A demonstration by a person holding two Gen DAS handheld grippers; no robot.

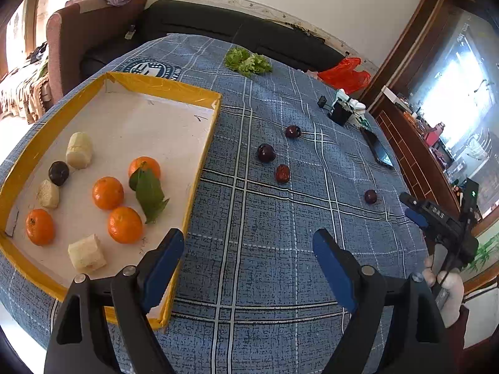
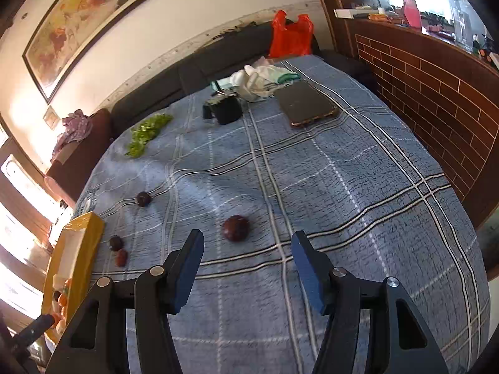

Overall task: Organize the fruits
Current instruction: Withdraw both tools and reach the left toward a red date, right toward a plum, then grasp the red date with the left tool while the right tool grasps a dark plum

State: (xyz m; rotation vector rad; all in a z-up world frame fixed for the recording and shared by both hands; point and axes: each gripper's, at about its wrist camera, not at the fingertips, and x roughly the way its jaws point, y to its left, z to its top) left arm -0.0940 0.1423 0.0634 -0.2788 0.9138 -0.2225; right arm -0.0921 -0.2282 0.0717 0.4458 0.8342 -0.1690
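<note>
A yellow-rimmed tray [image 1: 162, 88] on the blue plaid cloth holds several oranges [image 1: 107, 193], three pale peeled chunks [image 1: 79, 151], one dark fruit [image 1: 58, 173] and a green leaf [image 1: 149, 193]. Several dark red fruits lie loose on the cloth to its right [image 1: 266, 152] [image 1: 282, 173] [image 1: 293, 131] [image 1: 370, 196]. My left gripper [image 1: 249, 237] hangs open and empty over the cloth beside the tray's near right corner. My right gripper [image 2: 248, 237] is open and empty, just short of one dark red fruit [image 2: 236, 228]. Three more fruits [image 2: 143, 198] [image 2: 116, 243] [image 2: 121, 257] lie toward the tray [image 2: 84, 227].
Green lettuce [image 1: 248, 60] lies at the far edge of the table. A phone [image 2: 308, 104], a black box [image 2: 226, 109], a white cloth [image 2: 262, 81] and a red bag [image 2: 291, 35] sit at the far right. A dark sofa runs behind the table and a brick-faced counter [image 2: 436, 99] stands on the right.
</note>
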